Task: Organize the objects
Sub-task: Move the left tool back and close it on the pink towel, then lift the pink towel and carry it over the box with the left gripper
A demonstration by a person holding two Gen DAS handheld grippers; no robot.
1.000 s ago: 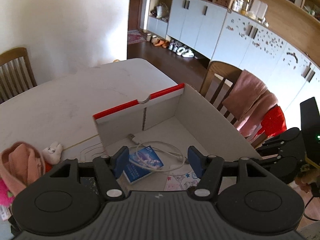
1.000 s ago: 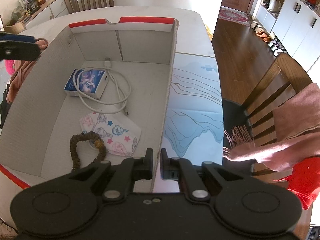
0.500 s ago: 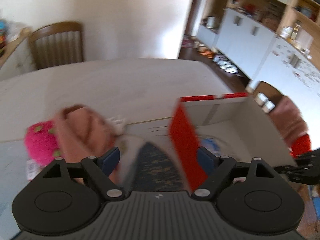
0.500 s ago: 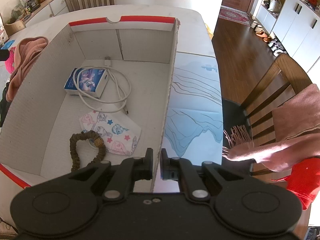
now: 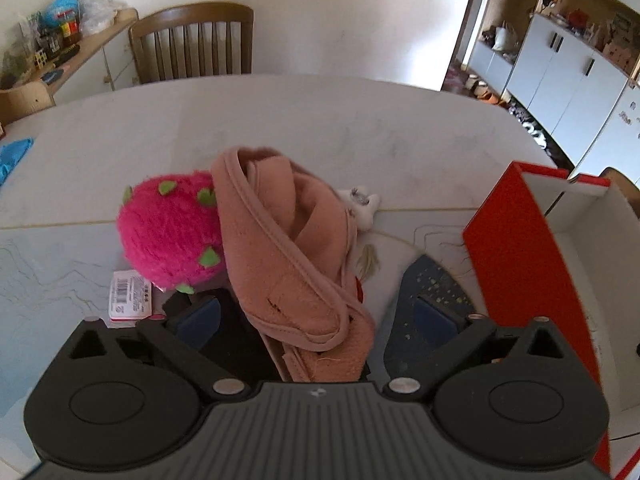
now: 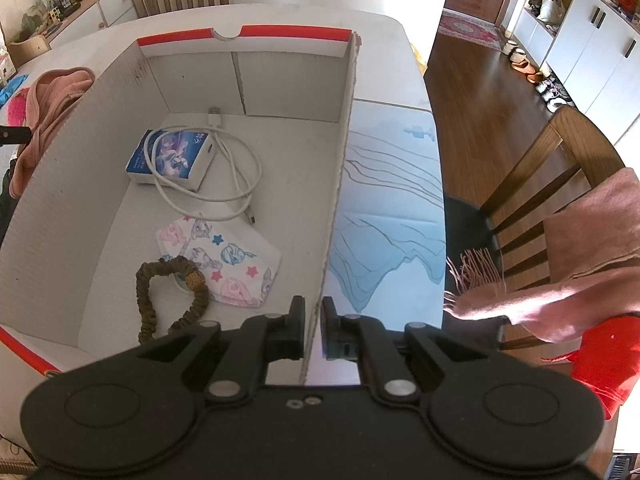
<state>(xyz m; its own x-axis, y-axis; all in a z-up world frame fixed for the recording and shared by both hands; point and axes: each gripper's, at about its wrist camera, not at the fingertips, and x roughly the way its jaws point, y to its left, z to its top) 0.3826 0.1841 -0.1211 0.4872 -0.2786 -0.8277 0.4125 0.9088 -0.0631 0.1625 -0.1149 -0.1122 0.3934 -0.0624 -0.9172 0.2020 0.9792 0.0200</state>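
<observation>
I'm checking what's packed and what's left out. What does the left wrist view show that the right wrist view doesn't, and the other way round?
Left wrist only: the tag beside the pink plush toy, with the left gripper opening over the pink cloth. Right wrist only: the cable, small box, hair tie and printed cloth inside. Both: the cardboard box, toy and pink cloth.

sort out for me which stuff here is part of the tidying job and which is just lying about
Job: cardboard box, pink cloth, pink plush, cable, scrunchie.

Lying about: chair, scarf, shoes.
</observation>
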